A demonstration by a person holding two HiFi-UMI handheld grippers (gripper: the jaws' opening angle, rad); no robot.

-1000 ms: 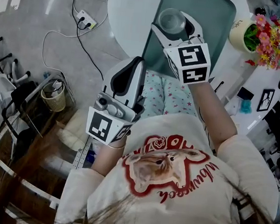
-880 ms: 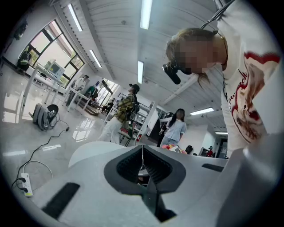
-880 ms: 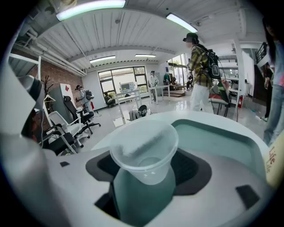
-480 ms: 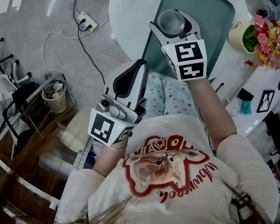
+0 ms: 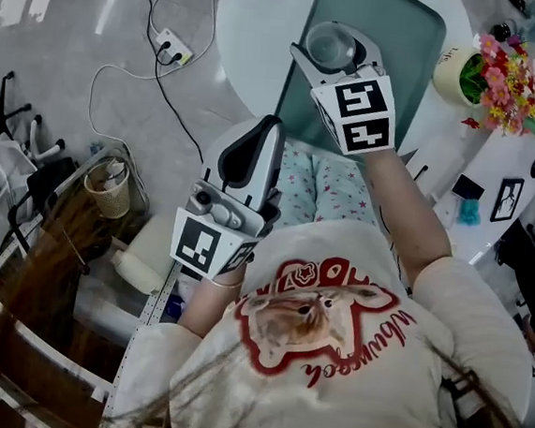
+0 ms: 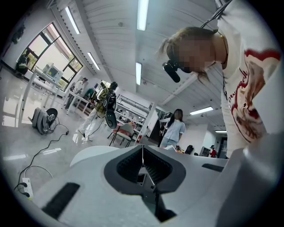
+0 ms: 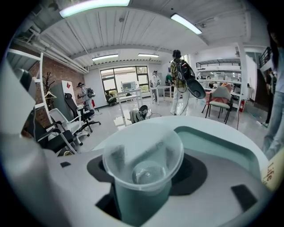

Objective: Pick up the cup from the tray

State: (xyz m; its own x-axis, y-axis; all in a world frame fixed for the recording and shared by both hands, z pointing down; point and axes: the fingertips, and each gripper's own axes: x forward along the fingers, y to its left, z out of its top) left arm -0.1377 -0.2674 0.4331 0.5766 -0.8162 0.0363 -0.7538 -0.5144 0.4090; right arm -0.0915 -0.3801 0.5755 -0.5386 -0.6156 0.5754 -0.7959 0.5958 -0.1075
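A clear plastic cup (image 5: 329,43) stands upright between the jaws of my right gripper (image 5: 332,47), which is shut on it. The gripper holds it in the air over the green tray (image 5: 402,38) on the round white table (image 5: 258,19). In the right gripper view the empty cup (image 7: 143,162) fills the middle, with the right gripper (image 7: 143,181) closed round its lower wall and the tray (image 7: 217,144) behind. My left gripper (image 5: 262,128) is close to my body, off the table. Its jaws are together with nothing between them, as the left gripper view shows at the left gripper (image 6: 143,155).
A pot of flowers (image 5: 497,63) and a small framed card (image 5: 507,198) stand on the table at the right. On the floor lie a power strip with cables (image 5: 174,52) and a wastebasket (image 5: 110,187). Several people (image 6: 173,129) stand in the room behind.
Almost nothing has changed. The right gripper keeps the cup over the tray and the left gripper stays shut near my body. Only the view has drifted a little.
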